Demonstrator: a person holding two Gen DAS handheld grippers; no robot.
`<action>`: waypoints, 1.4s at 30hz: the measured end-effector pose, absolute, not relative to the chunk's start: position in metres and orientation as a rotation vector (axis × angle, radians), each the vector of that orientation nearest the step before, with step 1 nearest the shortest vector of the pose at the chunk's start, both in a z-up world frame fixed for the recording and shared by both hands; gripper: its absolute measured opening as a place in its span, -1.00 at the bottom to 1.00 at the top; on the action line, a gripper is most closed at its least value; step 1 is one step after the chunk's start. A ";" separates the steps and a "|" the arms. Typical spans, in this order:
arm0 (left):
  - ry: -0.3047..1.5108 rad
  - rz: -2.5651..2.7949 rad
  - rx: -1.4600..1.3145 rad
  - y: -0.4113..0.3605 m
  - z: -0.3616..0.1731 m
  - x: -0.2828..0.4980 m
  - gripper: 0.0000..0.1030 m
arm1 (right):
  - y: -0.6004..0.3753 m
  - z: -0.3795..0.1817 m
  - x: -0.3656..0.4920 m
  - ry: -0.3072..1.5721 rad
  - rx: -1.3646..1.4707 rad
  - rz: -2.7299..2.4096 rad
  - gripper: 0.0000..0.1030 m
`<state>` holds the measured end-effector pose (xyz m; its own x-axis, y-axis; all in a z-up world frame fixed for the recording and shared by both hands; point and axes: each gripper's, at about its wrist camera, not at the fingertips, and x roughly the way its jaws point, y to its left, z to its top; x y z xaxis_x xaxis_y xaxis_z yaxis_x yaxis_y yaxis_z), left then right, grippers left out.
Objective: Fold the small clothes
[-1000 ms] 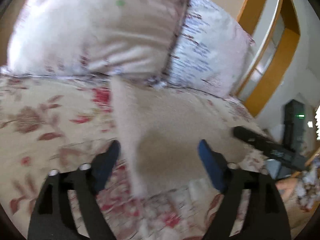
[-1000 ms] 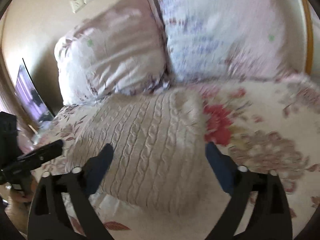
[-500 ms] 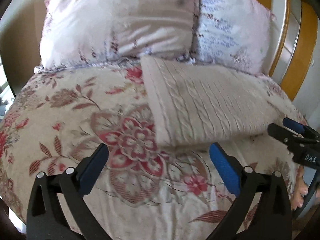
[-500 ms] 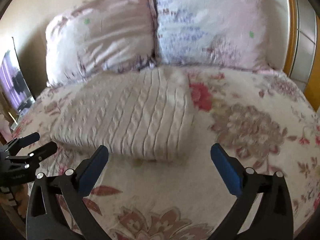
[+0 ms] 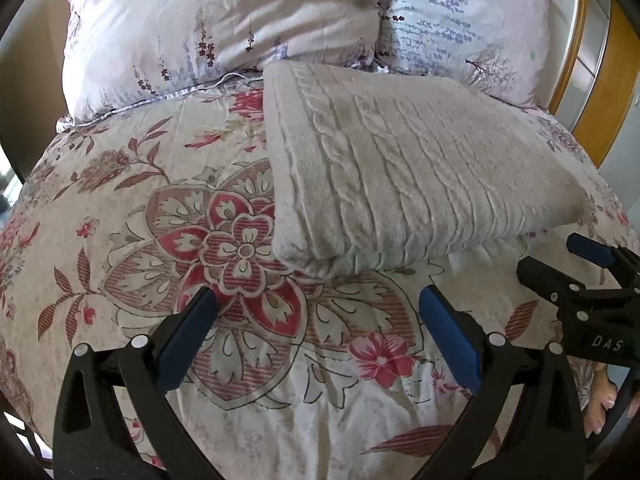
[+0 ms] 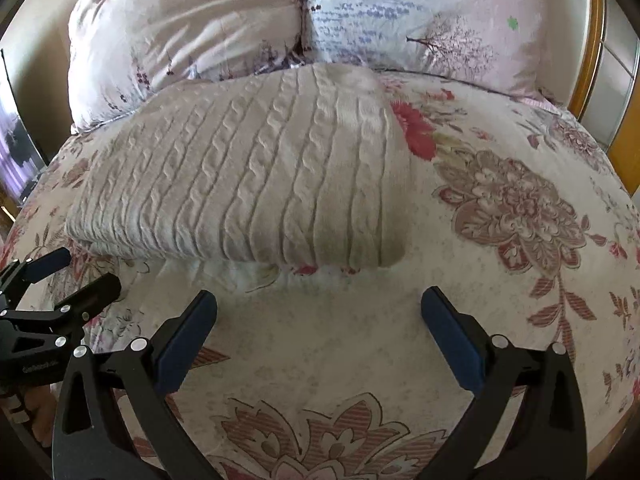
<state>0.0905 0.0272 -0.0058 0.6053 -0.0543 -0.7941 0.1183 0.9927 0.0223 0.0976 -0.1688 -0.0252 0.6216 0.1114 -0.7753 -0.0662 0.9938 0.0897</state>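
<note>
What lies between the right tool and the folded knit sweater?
Only bare floral bedspread: in the right wrist view, nothing sits between the open right tool and the sweater.

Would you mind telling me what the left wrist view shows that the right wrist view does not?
Only the left wrist view shows the red medallion flower on the bedspread and the open right gripper.

Only the right wrist view shows the open left gripper and a dark screen at the left edge.

Both show the folded cable-knit sweater lying free before two pillows.
</note>
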 end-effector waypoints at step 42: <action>0.905 -0.064 0.090 0.024 -0.009 0.094 0.97 | -0.166 -0.028 0.099 0.889 0.010 0.079 0.97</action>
<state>0.0942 0.0242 -0.0086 0.6162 -0.0178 -0.7874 0.0938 0.9943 0.0510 0.0990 -0.1660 -0.0277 0.6274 0.0730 -0.7752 -0.0646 0.9970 0.0416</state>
